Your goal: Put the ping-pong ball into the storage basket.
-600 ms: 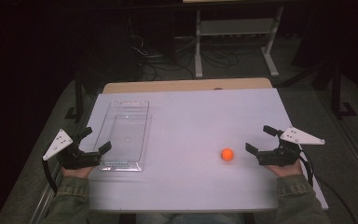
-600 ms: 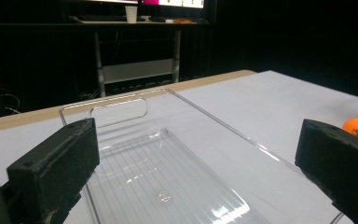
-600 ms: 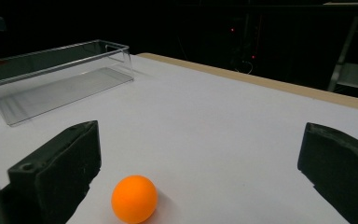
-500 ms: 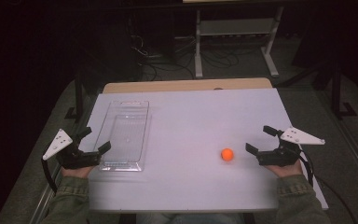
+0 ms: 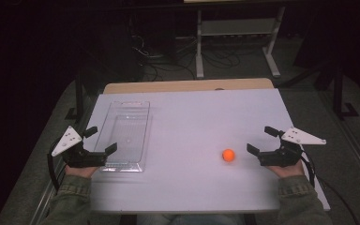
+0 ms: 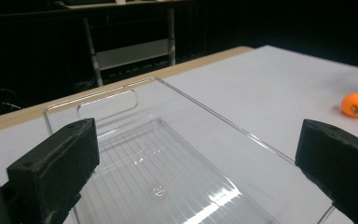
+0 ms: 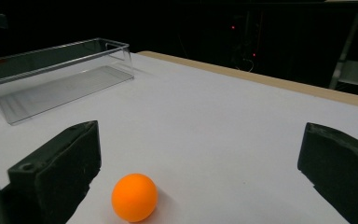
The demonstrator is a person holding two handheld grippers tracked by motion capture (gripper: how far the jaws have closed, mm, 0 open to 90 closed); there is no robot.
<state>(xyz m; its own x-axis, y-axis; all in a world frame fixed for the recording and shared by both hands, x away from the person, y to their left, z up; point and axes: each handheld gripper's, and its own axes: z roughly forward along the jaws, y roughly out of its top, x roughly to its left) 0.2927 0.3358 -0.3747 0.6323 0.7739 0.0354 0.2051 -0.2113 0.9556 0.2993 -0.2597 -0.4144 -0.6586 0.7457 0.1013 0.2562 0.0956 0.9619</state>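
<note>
An orange ball (image 5: 228,154) lies on the white table, right of centre. My right gripper (image 5: 261,140) rests just to its right, open, jaws pointing left toward it; in the right gripper view the ball (image 7: 134,197) sits close ahead, nearer the left jaw. A clear plastic tray (image 5: 124,136) lies empty on the left side of the table. My left gripper (image 5: 100,139) stands open at the tray's near left corner. In the left gripper view the tray (image 6: 168,154) spreads out between the jaws, and the ball (image 6: 356,104) shows far right.
The white table top (image 5: 192,122) has a wooden strip (image 5: 187,86) along its far edge. Beyond it, on the dark floor, stand a white metal frame (image 5: 236,33) and some cables. A person's sleeves come in at the bottom corners.
</note>
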